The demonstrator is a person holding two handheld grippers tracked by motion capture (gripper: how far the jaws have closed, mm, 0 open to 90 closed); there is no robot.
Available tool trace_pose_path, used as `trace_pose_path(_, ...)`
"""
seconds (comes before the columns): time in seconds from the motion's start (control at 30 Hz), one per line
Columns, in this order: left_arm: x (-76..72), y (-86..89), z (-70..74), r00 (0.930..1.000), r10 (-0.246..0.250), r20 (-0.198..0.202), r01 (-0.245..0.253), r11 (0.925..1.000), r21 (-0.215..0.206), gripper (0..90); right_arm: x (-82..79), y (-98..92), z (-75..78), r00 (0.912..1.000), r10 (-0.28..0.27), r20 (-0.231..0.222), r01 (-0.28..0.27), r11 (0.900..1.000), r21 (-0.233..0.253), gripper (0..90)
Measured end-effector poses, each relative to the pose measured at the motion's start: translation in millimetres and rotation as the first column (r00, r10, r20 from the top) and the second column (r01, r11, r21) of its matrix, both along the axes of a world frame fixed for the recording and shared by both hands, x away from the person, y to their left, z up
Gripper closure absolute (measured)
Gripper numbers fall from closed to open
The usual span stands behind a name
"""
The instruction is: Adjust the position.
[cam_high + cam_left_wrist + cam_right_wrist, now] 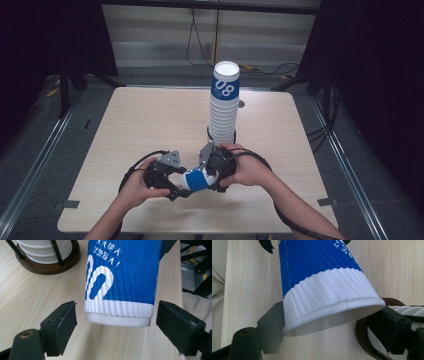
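Observation:
A blue and white ribbed paper cup point(196, 180) lies on its side in the air between my two grippers, near the table's front edge. My right gripper point(212, 175) is shut on the cup's wide mouth end; in the right gripper view the jaws press the rim of the cup point(324, 285) from both sides. My left gripper point(174, 191) is open, and in the left gripper view its jaws stand apart on either side of the narrow base of the cup point(122, 277) without touching it.
A tall stack of matching cups point(223, 107) stands upside down in a dark round holder point(221, 136) just behind the right hand. The holder point(50, 266) has thin black posts. The wooden table point(150, 120) stretches to the left and back.

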State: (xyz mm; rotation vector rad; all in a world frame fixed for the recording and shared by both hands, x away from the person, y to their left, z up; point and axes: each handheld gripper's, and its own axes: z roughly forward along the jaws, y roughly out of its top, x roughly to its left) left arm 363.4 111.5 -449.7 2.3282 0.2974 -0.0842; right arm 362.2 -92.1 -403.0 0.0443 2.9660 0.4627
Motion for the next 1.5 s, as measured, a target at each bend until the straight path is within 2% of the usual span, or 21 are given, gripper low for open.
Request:
trace_pose_path(0.07, 0.5, 0.1, 0.3, 1.0000, -0.002, -0.004, 0.002, 1.0000, 0.007, 16.6, -0.4, 1.1, 0.2, 1.0000, 0.008, 0.002, -0.008, 1.000, -0.013, 19.6)
trace_pose_path(0.1, -0.5, -0.6, -0.2, 0.9998, 0.015, -0.016, -0.015, 0.9999, -0.002, 16.6, -0.4, 1.1, 0.2, 1.0000, 0.008, 0.002, -0.008, 1.000, -0.013, 19.6)
trace_pose_path(0.13, 0.6, -0.2, -0.6, 0.9999, 0.003, -0.015, -0.003, 1.0000, 0.003, 16.6, -0.5, 2.3, 0.6, 0.9998, 0.015, 0.008, -0.015, 1.000, -0.021, 19.6)
trace_pose_path(0.37, -0.8, -1.3, -0.3, 0.9996, 0.014, -0.023, -0.014, 0.9999, 0.003, 16.6, -0.3, 3.7, 1.0, 0.9999, 0.016, -0.001, -0.016, 0.999, -0.029, 19.4)
trace_pose_path(0.43, -0.3, -1.7, -0.6, 0.9999, 0.003, -0.015, -0.003, 1.0000, 0.008, 16.9, -0.1, 4.1, 0.9, 0.9997, 0.026, -0.006, -0.026, 0.999, -0.026, 19.4)
trace_pose_path(0.57, -1.8, -2.6, -0.4, 0.9999, 0.012, -0.007, -0.012, 0.9999, 0.009, 18.6, -0.6, 4.8, -0.2, 0.9996, 0.027, 0.002, -0.027, 0.999, -0.037, 19.3)
trace_pose_path(0.6, -1.6, -2.4, 0.7, 1.0000, 0.007, -0.006, -0.007, 0.9997, 0.025, 18.6, -0.8, 5.0, -0.4, 0.9997, 0.026, 0.001, -0.026, 0.999, -0.036, 19.3)
trace_pose_path(0.7, -2.3, -3.9, -0.3, 1.0000, 0.005, -0.001, -0.005, 0.9998, 0.020, 19.2, -0.3, 6.0, 0.3, 0.9993, 0.038, 0.004, -0.038, 0.998, -0.040, 19.3)
trace_pose_path(0.73, -2.2, -3.8, 0.6, 1.0000, 0.000, -0.001, 0.000, 0.9993, 0.036, 19.2, -0.4, 6.6, 0.2, 0.9992, 0.039, 0.003, -0.039, 0.998, -0.040, 19.3)
trace_pose_path(0.77, -2.8, -4.5, 0.1, 1.0000, 0.006, 0.005, -0.006, 0.9995, 0.033, 19.6, -1.2, 7.1, 0.2, 0.9995, 0.032, 0.001, -0.031, 0.998, -0.045, 19.3)
trace_pose_path(0.8, -2.3, -4.6, 1.0, 0.9999, -0.006, 0.008, 0.006, 0.9987, 0.050, 20.3, -0.5, 7.9, 0.6, 0.9989, 0.046, 0.010, -0.046, 0.998, -0.047, 19.3)
trace_pose_path(0.9, -4.0, -6.5, 0.4, 0.9999, -0.004, 0.012, 0.003, 0.9987, 0.051, 22.0, -1.1, 10.1, 1.1, 0.9983, 0.057, 0.011, -0.056, 0.997, -0.059, 19.3)
trace_pose_path(0.93, -3.9, -6.6, 1.1, 0.9999, -0.011, 0.011, 0.010, 0.9980, 0.062, 22.6, -2.1, 10.5, 1.0, 0.9989, 0.046, 0.008, -0.046, 0.997, -0.059, 19.3)
trace_pose_path(1.0, -4.4, -7.3, 0.1, 0.9998, -0.012, 0.017, 0.011, 0.9983, 0.057, 23.9, -1.1, 11.6, 1.2, 0.9979, 0.064, 0.013, -0.063, 0.996, -0.062, 19.3)
trace_pose_path(1.13, -4.3, -7.8, -0.1, 0.9995, -0.028, 0.016, 0.027, 0.9981, 0.056, 26.4, -1.9, 12.2, 2.4, 0.9985, 0.053, 0.009, -0.053, 0.997, -0.062, 19.3)
trace_pose_path(1.23, -5.3, -8.6, -0.2, 0.9994, -0.031, 0.017, 0.030, 0.9983, 0.049, 29.3, -1.5, 13.2, 3.5, 0.9976, 0.068, 0.013, -0.067, 0.996, -0.065, 19.3)
trace_pose_path(1.37, -5.2, -8.3, -0.6, 0.9995, -0.029, 0.008, 0.028, 0.9984, 0.049, 29.5, -2.4, 14.1, 4.1, 0.9980, 0.063, 0.010, -0.062, 0.996, -0.063, 19.3)
trace_pose_path(1.5, -5.6, -8.4, -0.8, 0.9989, -0.038, 0.027, 0.036, 0.9977, 0.058, 30.0, -2.9, 14.5, 4.4, 0.9980, 0.063, 0.008, -0.063, 0.996, -0.062, 19.3)
